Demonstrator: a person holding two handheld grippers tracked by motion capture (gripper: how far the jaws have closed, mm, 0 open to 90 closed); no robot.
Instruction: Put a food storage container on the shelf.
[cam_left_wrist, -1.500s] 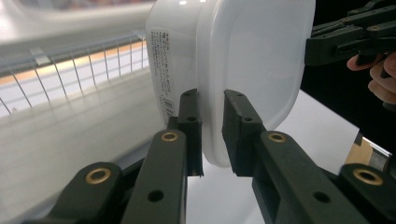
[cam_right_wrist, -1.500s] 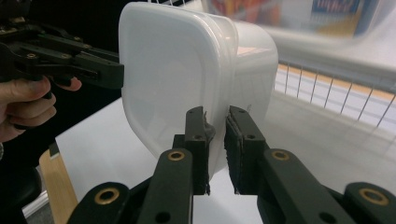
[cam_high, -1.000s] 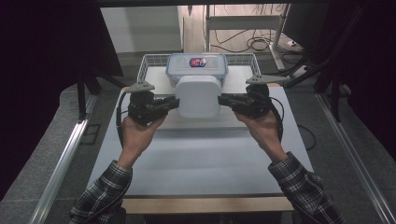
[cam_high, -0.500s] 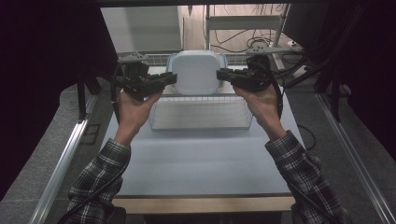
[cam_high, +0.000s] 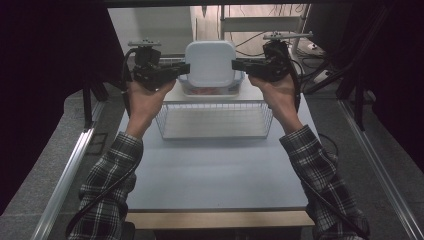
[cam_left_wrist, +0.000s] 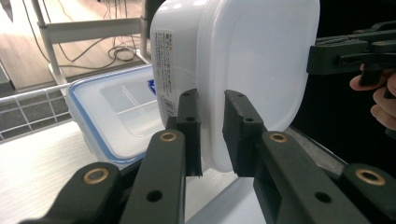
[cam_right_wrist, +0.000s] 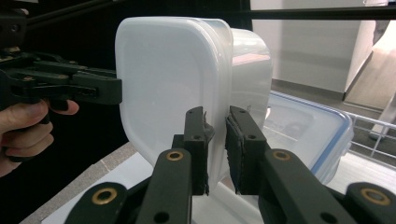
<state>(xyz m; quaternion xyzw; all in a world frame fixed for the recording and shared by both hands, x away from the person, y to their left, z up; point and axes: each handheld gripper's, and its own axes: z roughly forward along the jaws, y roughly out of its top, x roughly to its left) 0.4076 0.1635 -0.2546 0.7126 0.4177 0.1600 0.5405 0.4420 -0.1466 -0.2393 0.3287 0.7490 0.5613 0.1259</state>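
Left claw (cam_high: 184, 67): clenched on the left rim of the white tub (cam_high: 210, 63); in the left gripper view the two jaws pinch the lid edge from either side.
Right claw (cam_high: 238, 65): clenched on the opposite rim of the same tub; in the right gripper view the pads press the rim between them.
Tub position: held in the air between both claws, above the far end of the table (cam_high: 215, 170), over the blue-rimmed box (cam_left_wrist: 112, 116).
Tub orientation: tipped on edge, flat lid toward the person and the high camera, body pointing away toward the far side; the outline is nearly square, so a long axis cannot be told.
Hidden parts: the tub covers most of the blue-rimmed box in the high view; a reddish patch shows beneath it, too small to identify. The printed label (cam_left_wrist: 164, 70) on the tub's side is not legible.
Cut off: both plaid sleeves (cam_high: 107, 195) leave the bottom edge of the high view; the tub's top corner is cropped in the left gripper view.
Surroundings: a wire basket (cam_high: 215, 120) stands on the table, nearer the person than the box and just beside it. Cables (cam_left_wrist: 116, 51) lie on the floor beyond the table.
Obstructions: nothing stands between the claws and the tub; basket and box lie below it.
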